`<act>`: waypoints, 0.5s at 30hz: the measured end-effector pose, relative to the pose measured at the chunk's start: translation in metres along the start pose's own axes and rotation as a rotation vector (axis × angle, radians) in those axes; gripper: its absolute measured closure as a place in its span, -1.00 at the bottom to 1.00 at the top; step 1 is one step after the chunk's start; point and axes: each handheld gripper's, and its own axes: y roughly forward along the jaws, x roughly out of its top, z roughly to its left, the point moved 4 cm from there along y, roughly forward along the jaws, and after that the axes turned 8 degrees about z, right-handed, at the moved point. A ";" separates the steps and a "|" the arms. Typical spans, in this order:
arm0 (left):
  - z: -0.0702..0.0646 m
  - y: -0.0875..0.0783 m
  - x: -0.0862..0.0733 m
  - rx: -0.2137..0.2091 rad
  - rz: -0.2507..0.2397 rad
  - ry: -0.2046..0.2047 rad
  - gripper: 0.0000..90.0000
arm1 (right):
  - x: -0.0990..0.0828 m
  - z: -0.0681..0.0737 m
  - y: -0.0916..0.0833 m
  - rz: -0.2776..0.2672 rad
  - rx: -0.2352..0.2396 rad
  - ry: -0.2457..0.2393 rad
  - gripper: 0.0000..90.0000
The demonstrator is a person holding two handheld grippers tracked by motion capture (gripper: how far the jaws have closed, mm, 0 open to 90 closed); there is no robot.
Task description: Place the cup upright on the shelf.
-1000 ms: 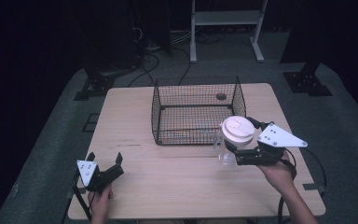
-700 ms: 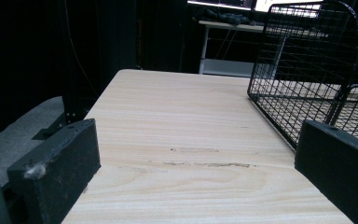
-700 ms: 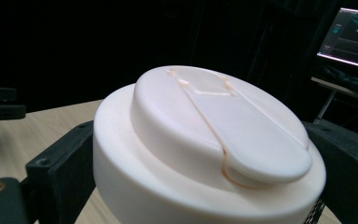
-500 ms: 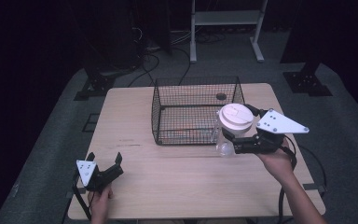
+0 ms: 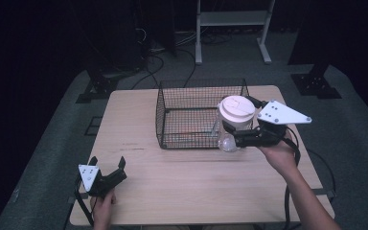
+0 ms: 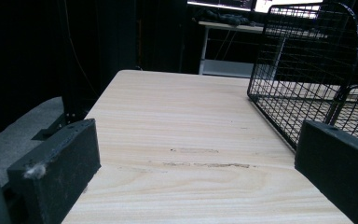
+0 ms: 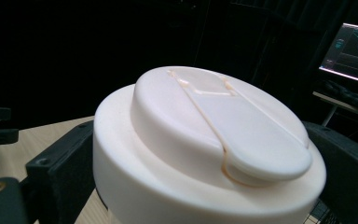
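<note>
A clear cup with a wide white lid (image 5: 237, 108) hangs above the table at the right front corner of the black wire basket (image 5: 159, 111). My right gripper (image 5: 238, 120) is shut on the cup just below the lid, one jaw on each side. In the right gripper view the lid (image 7: 205, 135) looms large between the jaws of the right gripper (image 7: 203, 161). My left gripper (image 5: 108, 163) rests open near the table's front left corner, nothing between its jaws. Ahead of the left gripper (image 6: 196, 140) lies bare wood, with the basket (image 6: 307, 70) off to the right.
The wooden table (image 5: 139, 120) stands on grey carpet. A white metal frame (image 5: 232, 19) and black stands with cables lie beyond the far edge. A lit monitor (image 7: 354, 46) glows in the dark background. A cable trails from the right gripper off the table's right side.
My right gripper has lifted the lidded cup and carried it farther from the person, up against the basket's right front corner. The left gripper has stayed put.
</note>
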 end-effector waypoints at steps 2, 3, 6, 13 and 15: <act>0.000 0.000 0.000 0.003 -0.001 0.004 -1.00 | 0.003 -0.001 0.002 -0.005 -0.005 -0.002 -0.91; -0.001 0.000 0.000 0.003 -0.002 0.005 -1.00 | 0.004 -0.002 0.003 -0.005 -0.006 -0.001 -0.91; 0.000 0.000 0.000 0.002 -0.001 0.001 -1.00 | 0.008 -0.003 0.006 -0.003 -0.004 0.000 -0.91; 0.000 0.000 0.000 0.002 -0.003 0.002 -1.00 | 0.018 -0.005 0.012 -0.003 -0.003 -0.014 -0.91; 0.000 0.000 0.000 0.001 -0.003 0.002 -1.00 | 0.020 -0.005 0.013 -0.003 -0.001 -0.014 -0.91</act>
